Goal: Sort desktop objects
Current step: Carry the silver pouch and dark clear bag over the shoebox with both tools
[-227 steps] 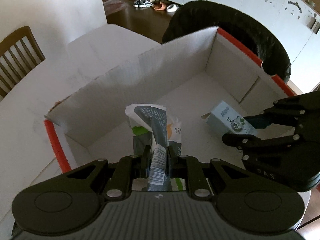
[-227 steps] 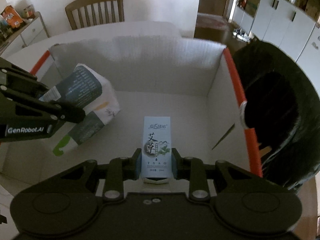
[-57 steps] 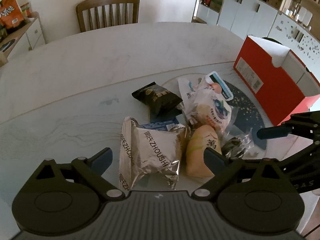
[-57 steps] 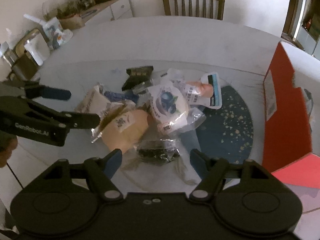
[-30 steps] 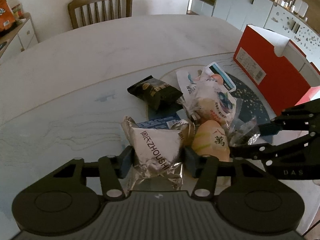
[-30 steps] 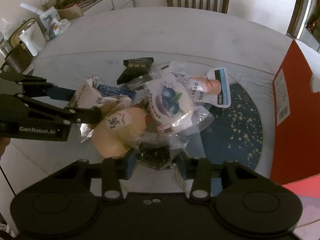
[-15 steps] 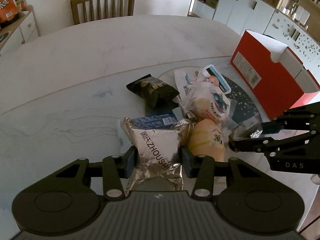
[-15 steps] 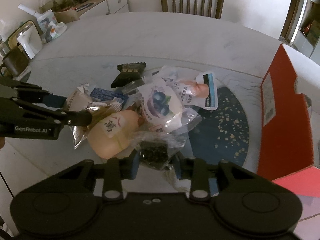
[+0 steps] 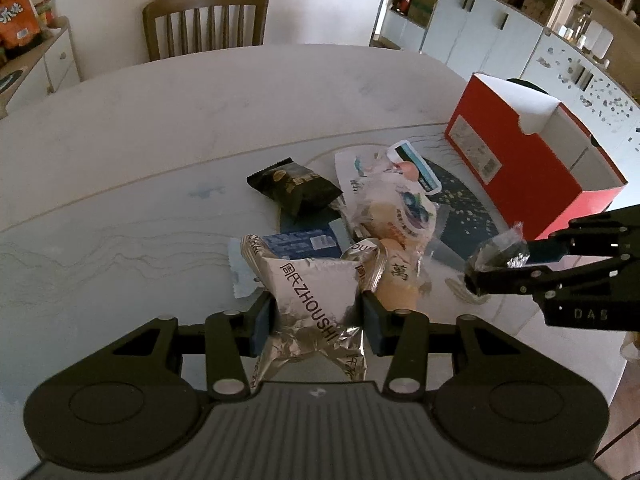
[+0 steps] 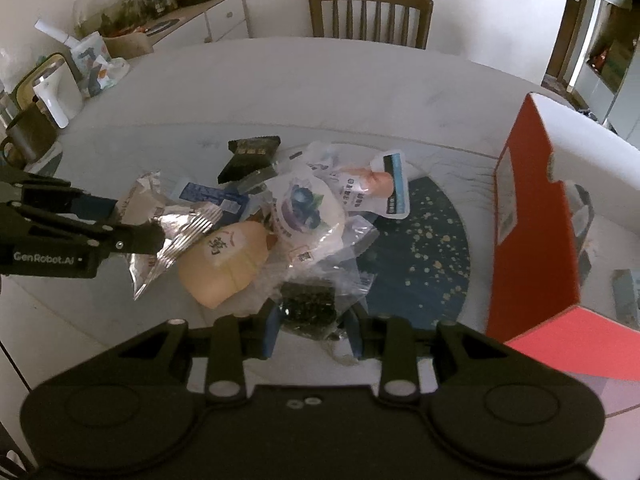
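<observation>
I see my left gripper [image 9: 316,322] squeezing a shiny silver snack bag [image 9: 316,300] with "ZHOUSHI" printed on it, one finger pressed on each side. The bag sits at the near edge of the snack pile on the table [image 9: 160,128]. My right gripper [image 10: 312,328] is pinched shut on a small clear packet with dark stuff inside [image 10: 308,300], and in the left wrist view that packet [image 9: 498,254] is held up off the table. Just beside the silver bag lies a tan round bun in a wrapper [image 10: 224,258] with a black character on it. Behind the bun is a clear bag with a blueberry picture [image 10: 306,206]. A blue packet [image 9: 304,240] peeks out from under the pile, right behind the silver bag. A black snack pack [image 9: 294,190] lies further back, near the blue one. A white pouch with a peach-colored thing and a teal stripe [image 10: 378,188] rests on a dark speckled mat [image 10: 424,256]. To the right of the pile stands a red box [image 9: 520,164] with its top open. A wooden chair [image 9: 206,20] stands at the far side of the table.
</observation>
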`<state>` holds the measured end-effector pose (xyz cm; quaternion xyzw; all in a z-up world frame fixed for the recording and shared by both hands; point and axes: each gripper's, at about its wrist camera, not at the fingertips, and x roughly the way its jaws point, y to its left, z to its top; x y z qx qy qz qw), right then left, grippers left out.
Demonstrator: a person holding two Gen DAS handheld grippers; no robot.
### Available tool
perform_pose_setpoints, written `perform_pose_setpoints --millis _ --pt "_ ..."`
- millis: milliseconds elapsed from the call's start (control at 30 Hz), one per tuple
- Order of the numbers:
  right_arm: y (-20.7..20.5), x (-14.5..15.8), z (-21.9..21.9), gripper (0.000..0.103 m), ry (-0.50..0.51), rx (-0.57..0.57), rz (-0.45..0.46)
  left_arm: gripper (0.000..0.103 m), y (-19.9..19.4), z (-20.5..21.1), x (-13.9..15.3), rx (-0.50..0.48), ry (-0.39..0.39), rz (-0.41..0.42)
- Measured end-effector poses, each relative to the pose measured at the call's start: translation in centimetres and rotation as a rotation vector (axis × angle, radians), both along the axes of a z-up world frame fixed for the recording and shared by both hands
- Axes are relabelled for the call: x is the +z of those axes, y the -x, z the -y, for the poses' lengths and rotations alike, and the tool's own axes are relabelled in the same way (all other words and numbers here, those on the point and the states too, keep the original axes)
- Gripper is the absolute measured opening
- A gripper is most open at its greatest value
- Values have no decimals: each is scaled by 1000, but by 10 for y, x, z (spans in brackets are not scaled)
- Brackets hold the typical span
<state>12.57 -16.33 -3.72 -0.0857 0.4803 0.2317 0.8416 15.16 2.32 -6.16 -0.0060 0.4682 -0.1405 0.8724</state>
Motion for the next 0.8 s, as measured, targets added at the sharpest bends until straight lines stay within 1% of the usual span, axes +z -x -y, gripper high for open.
perform_pose_setpoints --millis 333,567,700,800 --pt "13 17 18 33 -32 -17 15 45 17 3 16 -8 16 10" --pt "20 36 33 33 -36 -25 42 44 25 15 34 -44 31 26" --pt "20 48 44 33 -45 -38 62 45 29 24 50 -55 49 74" --pt "19 59 54 33 -51 -44 79 44 29 31 62 -72 66 95"
